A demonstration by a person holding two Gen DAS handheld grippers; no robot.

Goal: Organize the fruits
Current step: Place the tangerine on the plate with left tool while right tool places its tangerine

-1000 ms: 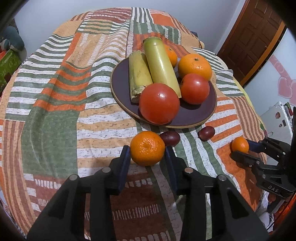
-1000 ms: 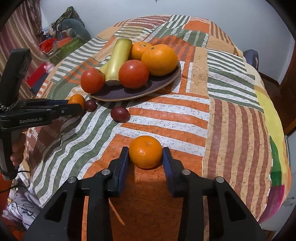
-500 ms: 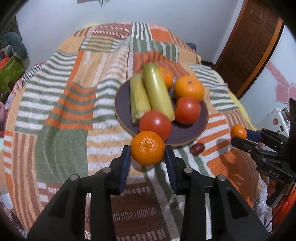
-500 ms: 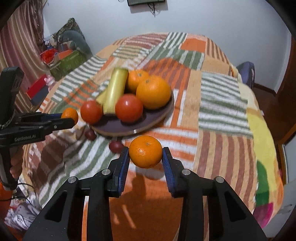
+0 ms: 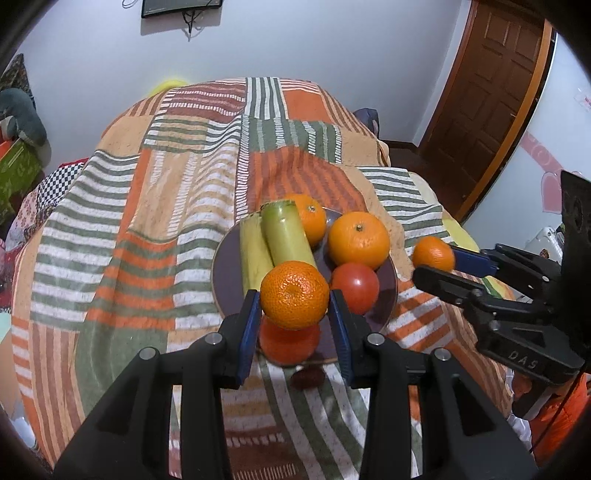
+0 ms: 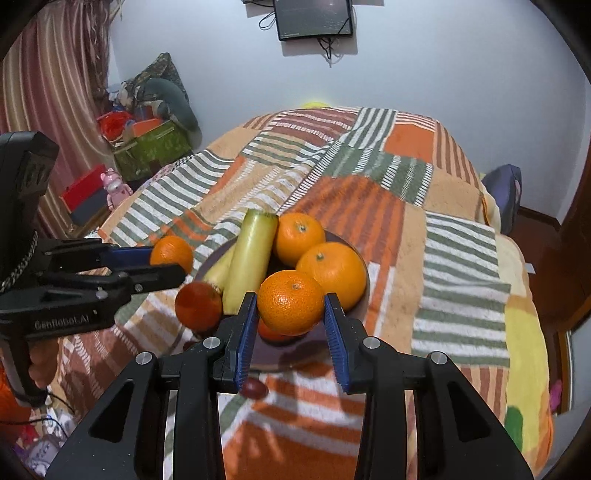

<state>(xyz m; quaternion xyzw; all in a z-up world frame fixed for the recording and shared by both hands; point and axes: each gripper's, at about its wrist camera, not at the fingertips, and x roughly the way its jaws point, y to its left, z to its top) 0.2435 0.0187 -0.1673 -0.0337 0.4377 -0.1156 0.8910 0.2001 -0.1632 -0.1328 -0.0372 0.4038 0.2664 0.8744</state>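
My left gripper (image 5: 294,295) is shut on a mandarin (image 5: 294,293) and holds it in the air above the near edge of the dark plate (image 5: 227,266). My right gripper (image 6: 291,302) is shut on another mandarin (image 6: 291,301), also raised above the plate (image 6: 360,295). The plate holds two green stalks (image 5: 286,232), two oranges (image 5: 358,240) and two tomatoes (image 5: 354,282). Each gripper shows in the other's view, the right one (image 5: 434,258) and the left one (image 6: 171,258). A dark plum (image 6: 255,387) lies on the cloth near the plate.
The plate sits on a bed with a striped patchwork cover (image 5: 166,206). A wooden door (image 5: 491,85) stands at the right. Boxes and toys (image 6: 147,144) are piled by the curtain at the left. A wall screen (image 6: 314,16) hangs behind the bed.
Both grippers have lifted their mandarins off the cover and risen higher. The plate and bed now look lower and farther away, and the two grippers have come closer to the plate.
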